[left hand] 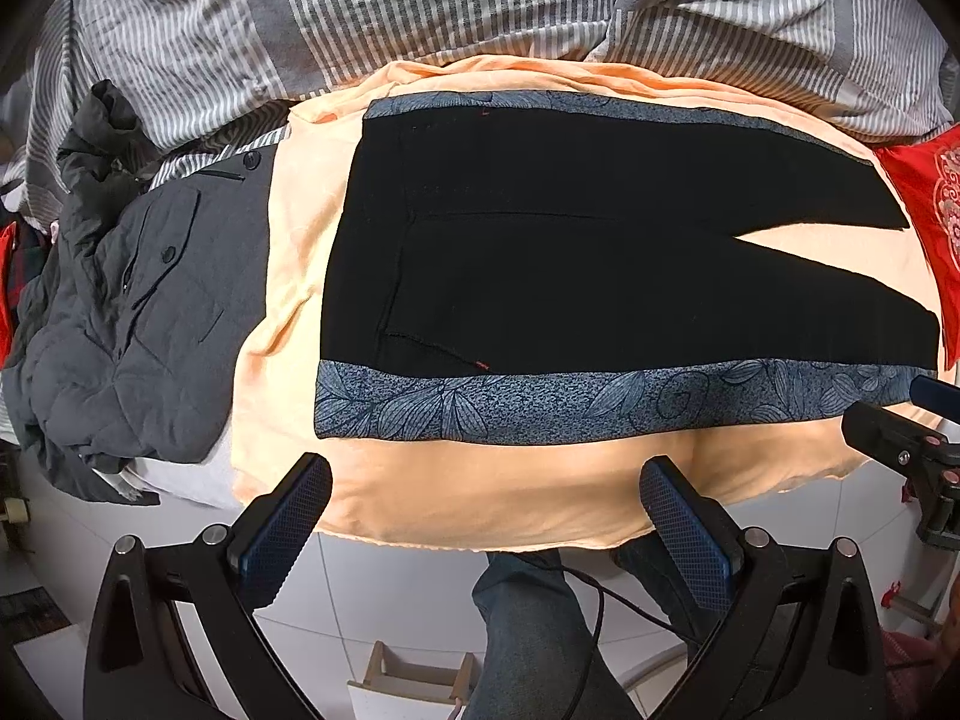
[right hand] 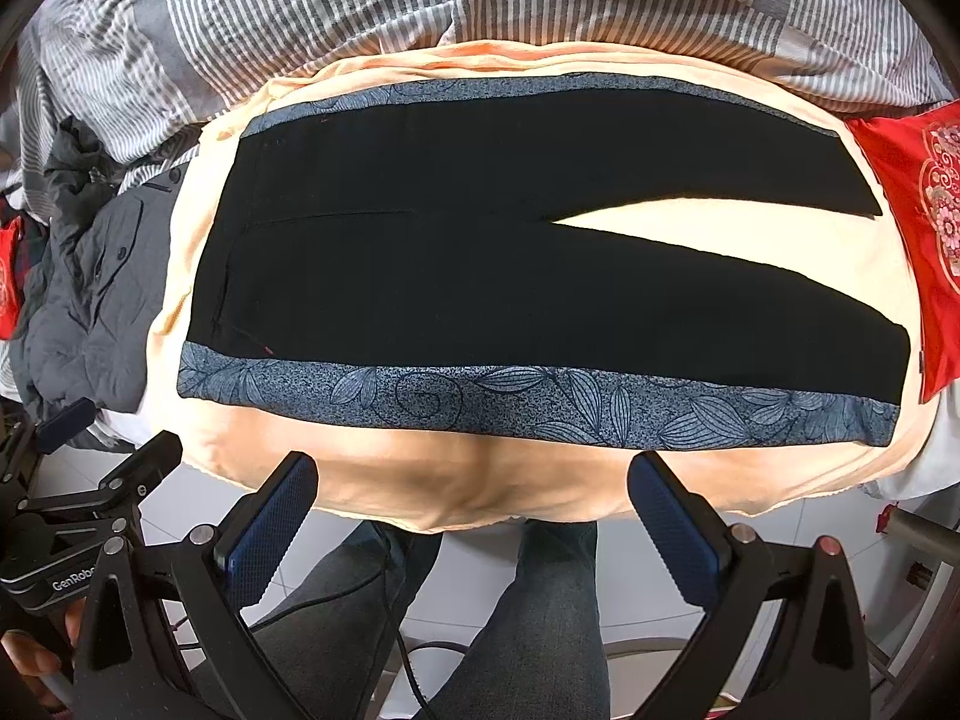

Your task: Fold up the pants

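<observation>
Through the left wrist view, my left claw (left hand: pixel 485 516) hung released at lower centre; the pants (left hand: pixel 600 264) lay flat mid-frame on the peach sheet (left hand: pixel 480 498). A grab there might catch sheet too.

Through the right wrist view, my right claw (right hand: pixel 473 510) gaped empty; striped bedding (right hand: pixel 300 12) filled the top, white floor tiles (right hand: pixel 432 600) below.

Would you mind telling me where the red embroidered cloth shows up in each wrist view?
Left wrist: red cloth at the far right edge, beyond the pants hems.
Right wrist: red cloth at right, larger.
Shared landmark: the V-shaped gap between the legs points toward it.
</observation>
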The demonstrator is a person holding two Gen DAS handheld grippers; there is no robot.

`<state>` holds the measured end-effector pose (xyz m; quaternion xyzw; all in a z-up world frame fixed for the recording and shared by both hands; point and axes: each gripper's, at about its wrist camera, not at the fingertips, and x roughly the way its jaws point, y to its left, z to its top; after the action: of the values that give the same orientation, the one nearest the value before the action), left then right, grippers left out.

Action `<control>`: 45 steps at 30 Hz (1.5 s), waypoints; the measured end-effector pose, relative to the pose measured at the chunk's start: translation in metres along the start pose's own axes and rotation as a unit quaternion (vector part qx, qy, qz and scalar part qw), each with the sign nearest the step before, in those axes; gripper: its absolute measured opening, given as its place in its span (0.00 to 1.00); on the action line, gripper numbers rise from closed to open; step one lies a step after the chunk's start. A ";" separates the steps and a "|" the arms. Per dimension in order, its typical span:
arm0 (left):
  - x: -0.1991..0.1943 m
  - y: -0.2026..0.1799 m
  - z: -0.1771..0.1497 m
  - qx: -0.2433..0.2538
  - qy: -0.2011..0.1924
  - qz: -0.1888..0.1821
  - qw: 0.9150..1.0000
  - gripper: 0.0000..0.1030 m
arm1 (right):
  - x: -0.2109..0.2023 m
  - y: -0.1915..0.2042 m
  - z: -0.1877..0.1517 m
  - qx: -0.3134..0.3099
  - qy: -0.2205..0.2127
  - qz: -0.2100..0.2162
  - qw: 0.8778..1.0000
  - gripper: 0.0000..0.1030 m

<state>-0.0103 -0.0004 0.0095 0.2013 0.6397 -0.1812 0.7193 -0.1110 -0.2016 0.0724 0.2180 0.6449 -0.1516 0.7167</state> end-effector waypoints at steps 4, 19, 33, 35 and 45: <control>0.004 0.006 -0.001 -0.007 0.004 -0.002 1.000 1.00 | 0.001 -0.001 0.000 -0.001 -0.001 -0.002 1.000 1.00; 0.026 0.014 -0.003 -0.032 0.023 -0.010 0.999 1.00 | 0.014 -0.007 0.002 0.008 0.008 0.010 1.000 1.00; 0.092 0.053 -0.008 -0.176 0.044 -0.089 0.979 1.00 | 0.091 -0.061 -0.009 0.175 0.020 0.270 0.947 1.00; 0.104 0.056 -0.010 -0.195 0.046 -0.103 0.974 1.00 | 0.111 -0.067 -0.014 0.194 0.023 0.292 0.936 1.00; 0.137 0.054 -0.018 -0.219 0.042 -0.154 0.963 0.89 | 0.188 -0.097 -0.036 0.258 0.030 0.372 0.891 0.78</control>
<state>0.0182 0.0542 -0.1253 -0.0546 0.7169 -0.1370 0.6814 -0.1676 -0.2543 -0.1276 0.6234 0.4758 -0.0280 0.6198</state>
